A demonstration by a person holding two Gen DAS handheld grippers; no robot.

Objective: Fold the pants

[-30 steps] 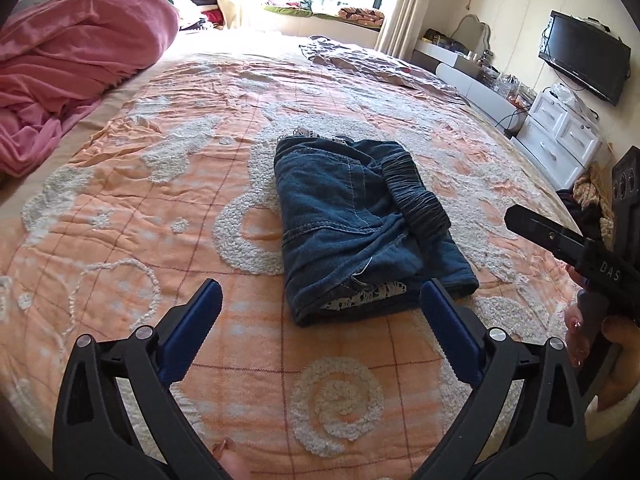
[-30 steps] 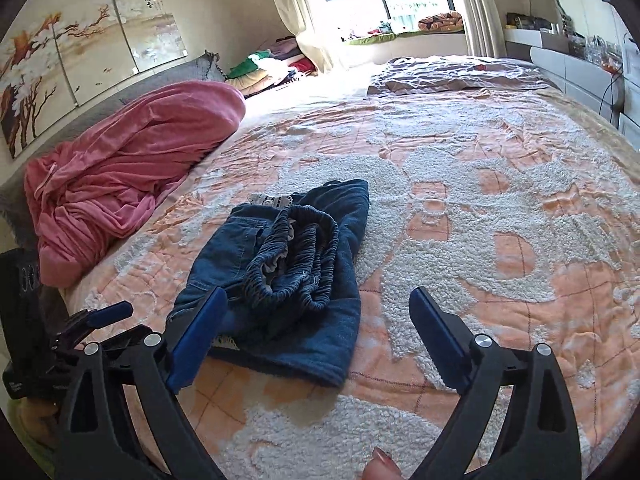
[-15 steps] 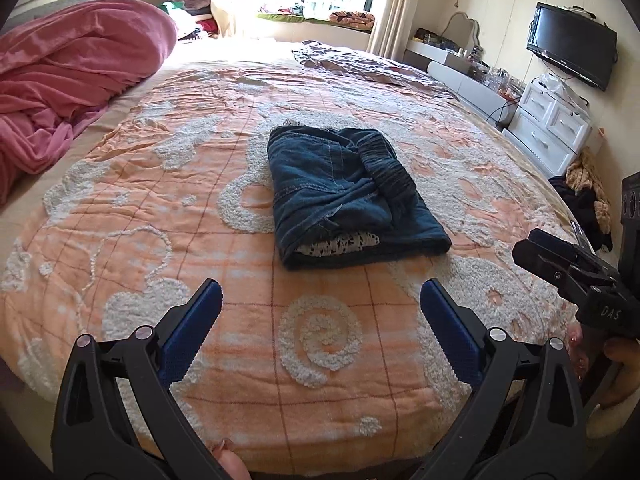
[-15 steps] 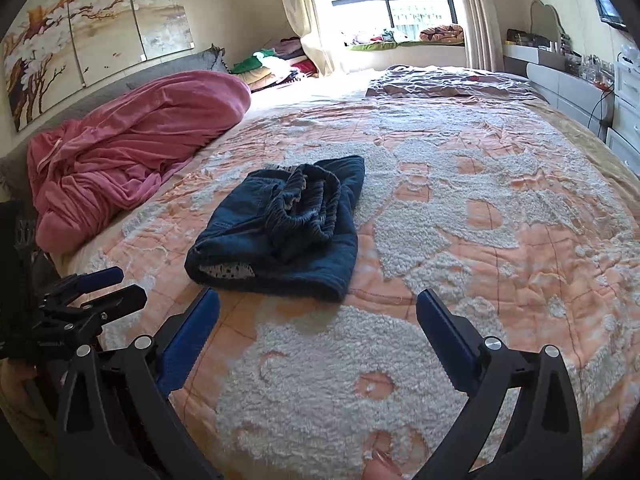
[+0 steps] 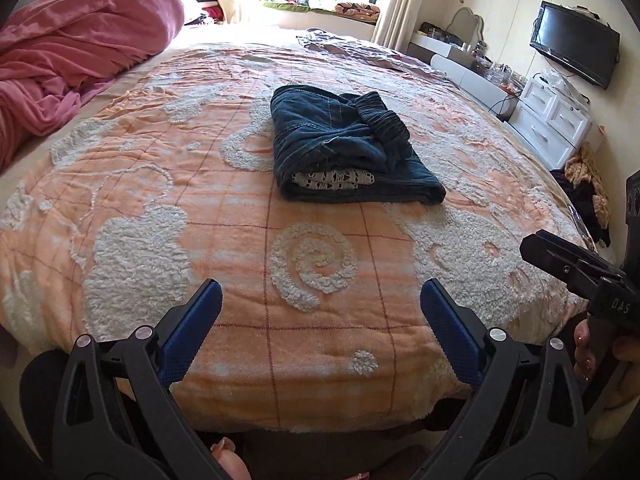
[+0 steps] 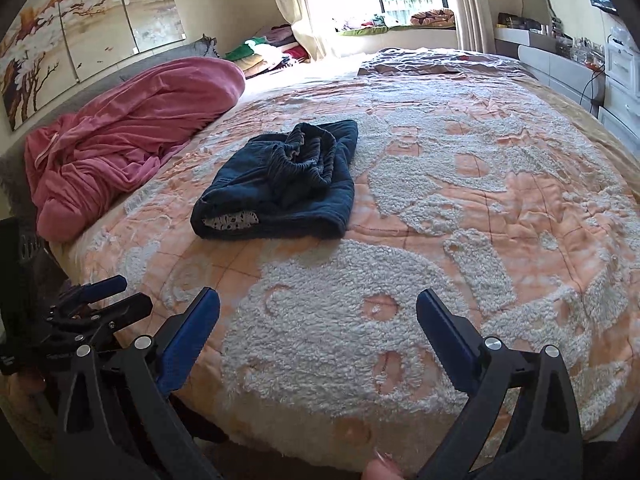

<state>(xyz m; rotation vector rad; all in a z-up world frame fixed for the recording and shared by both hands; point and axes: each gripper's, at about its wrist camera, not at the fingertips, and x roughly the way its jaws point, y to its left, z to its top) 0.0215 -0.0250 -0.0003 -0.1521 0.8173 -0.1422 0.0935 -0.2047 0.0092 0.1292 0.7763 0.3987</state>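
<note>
near edge: wide strip of the orange-and-white tufted bedspread [image 5: 224, 216] lies bare before the gripper tips
middle: folded dark blue denim pants [image 5: 348, 148] sit alone, bedspread clear all round
left side: heaped pink blanket [image 5: 76, 52] blocks the headboard end
far end: rumpled grey-brown cover [image 6: 440, 62] occupies it

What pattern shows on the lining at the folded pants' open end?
White with small dark spots, on the pants lining; clearest in the left wrist view.
</note>
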